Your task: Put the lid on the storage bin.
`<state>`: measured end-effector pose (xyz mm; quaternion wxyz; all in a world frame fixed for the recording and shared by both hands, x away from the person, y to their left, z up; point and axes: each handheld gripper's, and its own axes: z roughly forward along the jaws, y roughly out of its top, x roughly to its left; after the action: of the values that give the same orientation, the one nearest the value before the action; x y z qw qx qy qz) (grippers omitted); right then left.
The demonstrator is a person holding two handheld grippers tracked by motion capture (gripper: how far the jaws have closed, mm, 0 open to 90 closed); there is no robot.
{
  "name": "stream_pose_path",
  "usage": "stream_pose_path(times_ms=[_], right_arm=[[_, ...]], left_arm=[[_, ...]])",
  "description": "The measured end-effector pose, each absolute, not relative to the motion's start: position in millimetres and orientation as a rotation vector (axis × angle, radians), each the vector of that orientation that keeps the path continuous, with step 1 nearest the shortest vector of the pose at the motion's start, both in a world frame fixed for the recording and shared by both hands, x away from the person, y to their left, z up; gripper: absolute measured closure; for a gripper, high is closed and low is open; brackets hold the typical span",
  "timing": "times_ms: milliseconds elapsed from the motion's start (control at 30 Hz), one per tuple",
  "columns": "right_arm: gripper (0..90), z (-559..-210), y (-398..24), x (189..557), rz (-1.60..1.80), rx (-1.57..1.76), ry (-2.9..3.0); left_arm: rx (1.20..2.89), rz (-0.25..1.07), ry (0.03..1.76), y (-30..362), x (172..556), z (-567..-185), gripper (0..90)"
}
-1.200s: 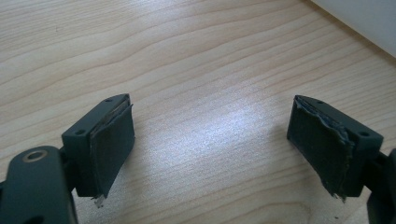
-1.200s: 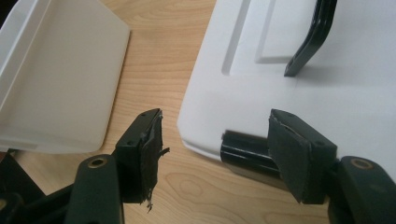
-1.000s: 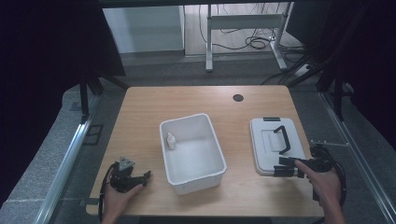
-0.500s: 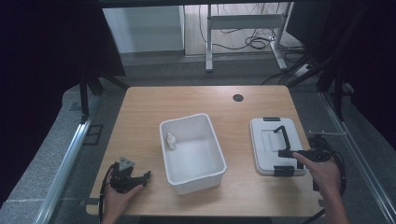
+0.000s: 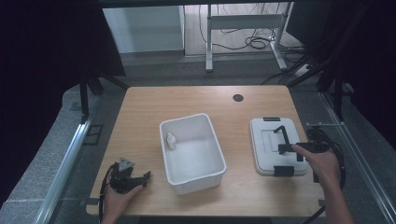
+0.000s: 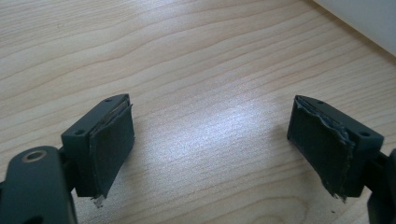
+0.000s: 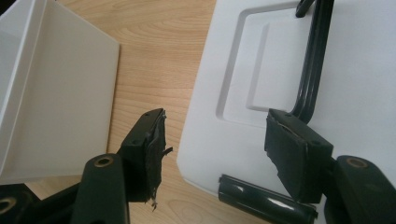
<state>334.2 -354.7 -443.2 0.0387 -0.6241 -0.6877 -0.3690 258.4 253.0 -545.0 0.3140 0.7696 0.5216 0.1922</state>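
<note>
**Lid still off the bin; R gripper at the handle, no grip yet**

R gripper (image 7: 215, 154): jaws spread wide, nothing between them. One pad sits over bare wood just off the lid's edge; the other sits over the lid (image 7: 336, 93), right at the foot of its black handle (image 7: 312, 65). Cannot tell if that pad touches the handle. A black latch (image 7: 266, 198) on the lid's near edge lies just below the jaws.

L gripper (image 6: 212, 149): jaws spread, empty, bare wood between the pads. In the high view it rests near the front-left corner of the worktop (image 5: 196, 98), well apart from the work.

Layout, high view: lid (image 5: 275, 140) lies flat toward the right edge, handle up, R gripper (image 5: 292, 149) over its right-hand part. White bin (image 5: 194, 161) stands mid-worktop, open, apart from the lid. Small white bottle (image 5: 171, 140) inside, by the bin's left wall.

Progress (judgement): early. Bottle is in the bin, so loading looks done. Left to do: close on handle, lift lid, carry over to bin, seat it, prob. snap latches.
</note>
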Motion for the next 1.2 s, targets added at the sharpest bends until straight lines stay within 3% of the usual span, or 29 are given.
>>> stream_pose_path(times_ms=[500, 1200], right_arm=[[38.7, -436.5, -352.3, 359.5, -0.991, -1.961, -2.105], [45.5, -428.9, -344.2, 401.3, -0.742, -2.006, -2.143]], left_arm=[[2.026, 0.507, 1.376, 252.8, 258.5, -545.1, 14.6], [2.029, 0.502, 1.374, 252.5, 259.7, -545.2, 13.1]])
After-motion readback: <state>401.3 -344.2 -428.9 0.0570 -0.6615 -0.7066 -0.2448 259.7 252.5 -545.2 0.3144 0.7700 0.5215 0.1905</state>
